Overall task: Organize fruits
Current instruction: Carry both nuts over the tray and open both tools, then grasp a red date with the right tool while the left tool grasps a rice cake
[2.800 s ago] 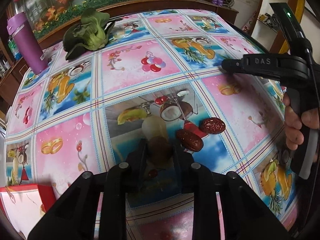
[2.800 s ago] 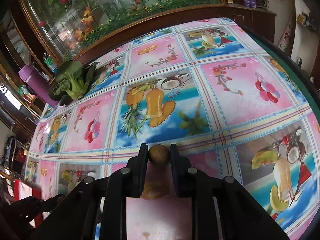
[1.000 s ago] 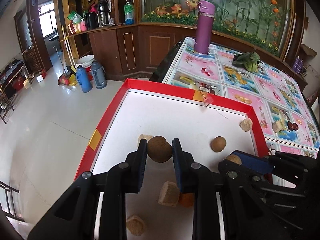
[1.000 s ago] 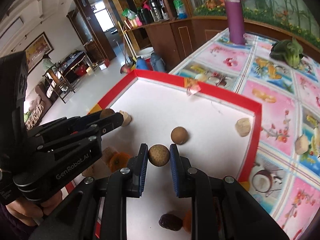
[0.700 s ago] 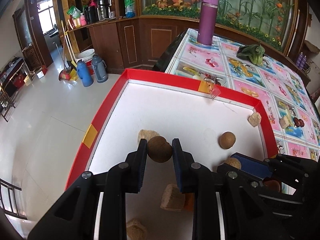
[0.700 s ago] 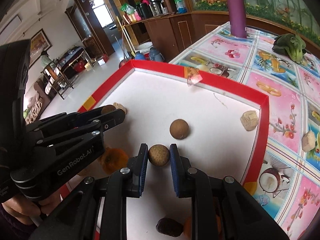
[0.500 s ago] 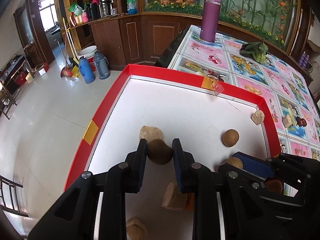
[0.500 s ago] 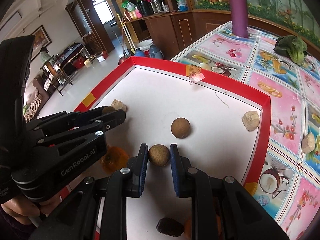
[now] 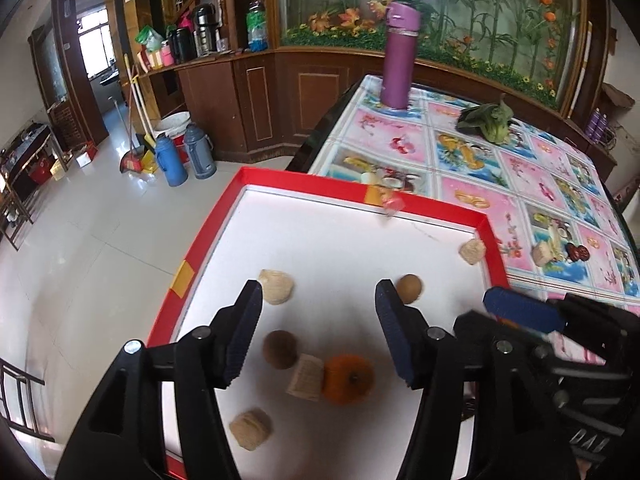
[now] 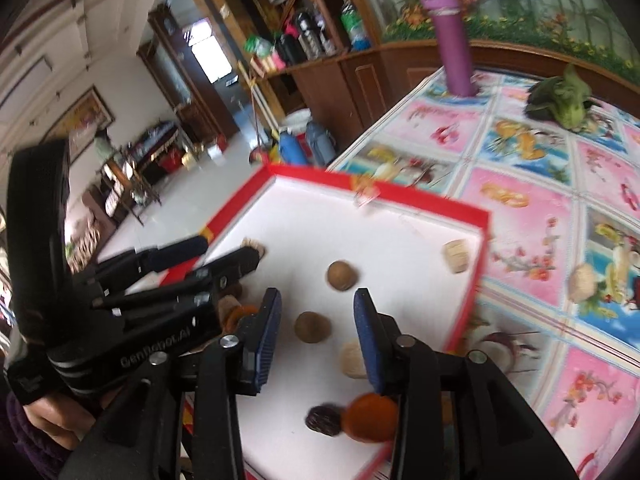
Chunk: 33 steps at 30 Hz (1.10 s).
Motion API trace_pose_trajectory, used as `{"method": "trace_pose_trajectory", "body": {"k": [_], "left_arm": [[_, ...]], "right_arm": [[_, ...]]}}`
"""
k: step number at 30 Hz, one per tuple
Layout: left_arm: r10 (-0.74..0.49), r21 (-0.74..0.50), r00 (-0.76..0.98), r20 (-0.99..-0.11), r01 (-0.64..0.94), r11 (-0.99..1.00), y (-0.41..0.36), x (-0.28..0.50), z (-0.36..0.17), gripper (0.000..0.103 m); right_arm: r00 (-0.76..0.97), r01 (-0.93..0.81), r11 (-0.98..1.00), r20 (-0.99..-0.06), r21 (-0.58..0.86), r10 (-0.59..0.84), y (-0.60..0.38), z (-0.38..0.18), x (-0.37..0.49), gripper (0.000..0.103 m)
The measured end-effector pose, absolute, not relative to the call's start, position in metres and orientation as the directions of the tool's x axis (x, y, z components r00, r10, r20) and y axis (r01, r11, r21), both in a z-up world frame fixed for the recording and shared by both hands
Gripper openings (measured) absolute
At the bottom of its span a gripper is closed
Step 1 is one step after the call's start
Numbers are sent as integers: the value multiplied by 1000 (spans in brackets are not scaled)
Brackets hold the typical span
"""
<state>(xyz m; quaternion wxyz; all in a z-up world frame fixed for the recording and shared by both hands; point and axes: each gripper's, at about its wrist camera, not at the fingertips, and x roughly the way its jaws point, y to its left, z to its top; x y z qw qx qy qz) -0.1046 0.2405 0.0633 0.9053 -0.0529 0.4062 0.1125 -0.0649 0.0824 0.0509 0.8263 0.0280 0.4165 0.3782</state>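
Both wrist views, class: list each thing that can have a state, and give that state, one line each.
Left gripper: jaws open, empty, above the tray.
Right gripper: jaws open, empty.
Red tray: holds fruits, on the table edge.
Purple bottle: upright, lid on.
Brown round fruit: lying loose in the tray.

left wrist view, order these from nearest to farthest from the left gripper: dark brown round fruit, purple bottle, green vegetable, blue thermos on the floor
1. Dark brown round fruit, in the tray between the open left gripper fingers.
2. Blue thermos, on the floor, left.
3. Purple bottle and green vegetable, far on the table; too close to call.
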Motion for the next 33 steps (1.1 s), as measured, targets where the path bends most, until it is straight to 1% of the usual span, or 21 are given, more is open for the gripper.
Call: {"method": "trace_pose_trajectory", "body": {"k": [4, 10, 13, 16, 18, 21, 24, 26, 28, 29, 32, 33], "left_arm": [[146, 9, 657, -739, -207, 978, 219, -105, 70, 61], [137, 27, 656, -743, -175, 984, 195, -106, 74, 62], [117, 27, 655, -747, -146, 989, 183, -108, 75, 63], [99, 31, 657, -747, -114, 993, 167, -108, 76, 67], [69, 22, 659, -749, -78, 997, 154, -106, 78, 67], [7, 9, 660, -751, 0, 1000, 129, -101, 80, 67], [-70, -14, 640, -765, 92, 996, 97, -91, 78, 67], [-93, -16, 632, -770, 126, 992, 82, -83, 76, 67], [-77, 27, 627, -776, 154, 988, 63, -68, 70, 67], [-67, 39, 620, -782, 156, 987, 59, -63, 68, 67], [-69, 50, 582, -810, 186, 981, 46, -42, 56, 67], [-51, 68, 572, -819, 184, 981, 41, -32, 50, 67]], "right_arm": [[400, -572, 727, -644, 380, 652, 56, 58, -61, 41], [443, -521, 754, -629, 400, 639, 5, 53, -57, 41], [497, -470, 792, -626, 389, 602, -35, 51, -53, 41], [544, -390, 838, -639, 380, 544, -80, 44, -46, 41], [568, -344, 860, -647, 376, 509, -104, 41, -43, 41], [594, -297, 896, -671, 329, 443, -132, 37, -35, 41], [597, -257, 908, -685, 330, 418, -153, 34, -22, 41], [597, -257, 903, -678, 344, 428, -160, 36, -20, 41], [598, -282, 906, -681, 316, 423, -159, 37, -19, 41], [598, -286, 911, -688, 296, 411, -155, 37, -17, 41], [538, -320, 893, -715, 316, 446, -145, 28, -7, 41], [530, -325, 894, -724, 308, 442, -139, 25, -3, 41]]}}
